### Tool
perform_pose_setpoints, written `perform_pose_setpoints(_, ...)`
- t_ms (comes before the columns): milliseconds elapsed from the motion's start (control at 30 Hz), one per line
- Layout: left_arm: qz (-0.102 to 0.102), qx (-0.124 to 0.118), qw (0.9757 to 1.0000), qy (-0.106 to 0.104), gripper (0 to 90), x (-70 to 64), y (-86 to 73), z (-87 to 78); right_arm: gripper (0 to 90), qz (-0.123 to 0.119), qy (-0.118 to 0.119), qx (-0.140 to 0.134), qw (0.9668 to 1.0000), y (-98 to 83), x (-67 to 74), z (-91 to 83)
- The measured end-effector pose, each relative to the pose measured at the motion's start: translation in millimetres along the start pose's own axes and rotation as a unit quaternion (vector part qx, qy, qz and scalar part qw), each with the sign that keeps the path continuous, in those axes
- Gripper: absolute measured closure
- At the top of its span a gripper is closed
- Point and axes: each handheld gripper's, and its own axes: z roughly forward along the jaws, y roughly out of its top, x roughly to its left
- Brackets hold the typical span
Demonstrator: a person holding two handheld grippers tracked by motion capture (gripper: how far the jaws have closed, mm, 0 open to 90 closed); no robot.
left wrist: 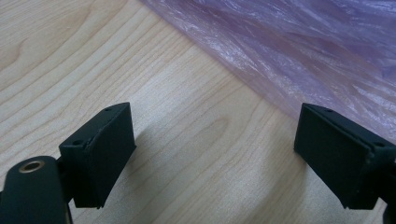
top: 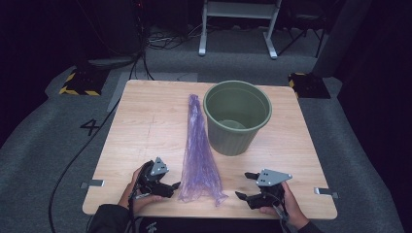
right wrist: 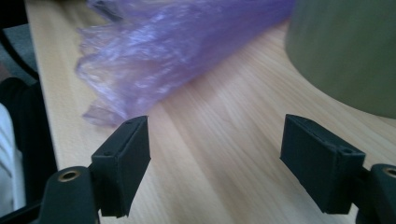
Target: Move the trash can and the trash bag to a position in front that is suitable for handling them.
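I hold my left gripper (top: 171, 186) and my right gripper (top: 244, 185) low at the near edge of the table (top: 145, 121), one on each side of the purple bag (top: 198, 160), both with jaws spread wide and nothing between them. The bag lies flat along the middle of the table, twisted narrow at its far end beside the green bin (top: 236, 116) and fanned out wide at the near end, just between my two grippers. In the left gripper view the bag's edge (left wrist: 289, 51) sits just ahead of my open jaws, apart from them; in the right gripper view its crumpled mouth (right wrist: 154, 60) lies ahead and to the left, with the bin's wall (right wrist: 345, 46) to the right. I judge the film thin, very light, limp and slippery (it will slide on the wood rather than lift if I only push it), so I would pinch a bunched fold at the near rim, one corner for each gripper, and close fully since a single layer gives the pads little to bite on
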Motion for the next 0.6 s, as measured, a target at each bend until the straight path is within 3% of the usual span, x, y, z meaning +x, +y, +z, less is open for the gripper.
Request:
perform_pose_setpoints(233,0.016,0.001,0.9998,-0.013,12.0,5.2,-1.1,-1.6,24.8,-0.014,0.024,-0.001,0.9996,5.0,14.8,7.0)
perform_pose_setpoints(533,0.014,0.001,0.9998,-0.014,12.3,8.2,-2.1,-2.4,26.2,-0.019,0.050,-0.008,0.9985,10.7,28.9,8.5)
perform_pose_setpoints(600,0.016,0.000,0.9998,-0.014,12.3,8.7,-2.1,-2.4,28.1,-0.018,0.065,-0.005,0.9977,12.4,33.2,11.6)
